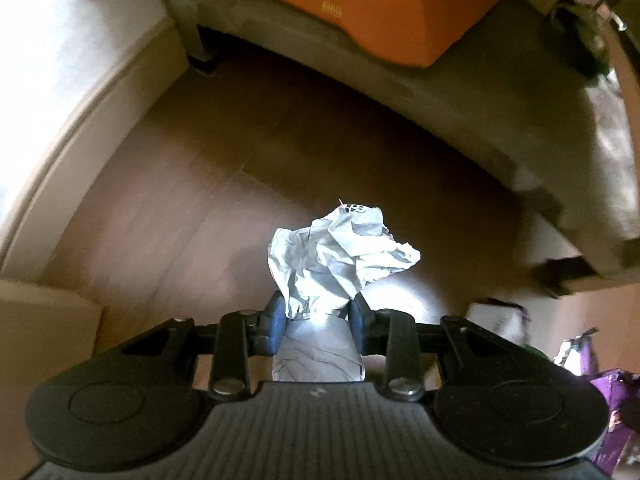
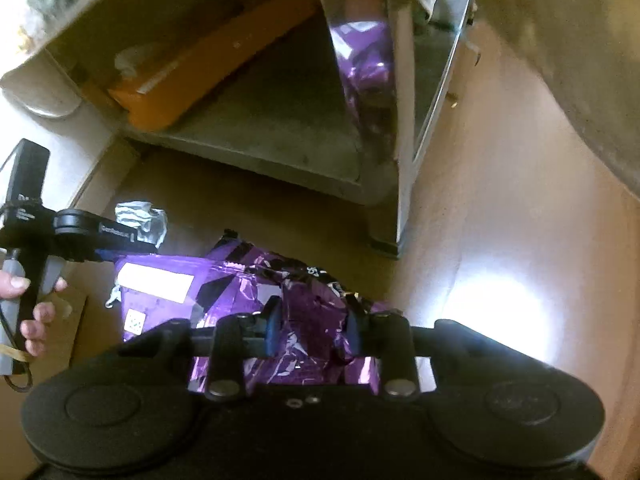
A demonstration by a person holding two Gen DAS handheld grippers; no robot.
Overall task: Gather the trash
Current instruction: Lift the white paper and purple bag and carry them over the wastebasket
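My left gripper (image 1: 318, 316) points down at the wooden floor and is shut on a crumpled white paper (image 1: 340, 252), which sticks out past the blue pads (image 1: 276, 316). In the right wrist view that same paper (image 2: 140, 220) shows at the left, gripped by the left gripper (image 2: 148, 240), whose handle a person's hand (image 2: 28, 304) holds. My right gripper (image 2: 312, 322) is over a shiny purple foil bag (image 2: 224, 280) that lies on the floor. Its pads press into the bag's crinkled near edge. The bag bears a white label.
A low grey metal shelf (image 1: 440, 92) with an orange box (image 1: 360, 8) stands ahead, with its leg (image 2: 400, 184) close to the bag. A pale wall and skirting (image 1: 80, 120) run on the left. Brown cardboard (image 2: 76, 320) lies by the hand. More purple foil (image 1: 616, 400) shows at lower right.
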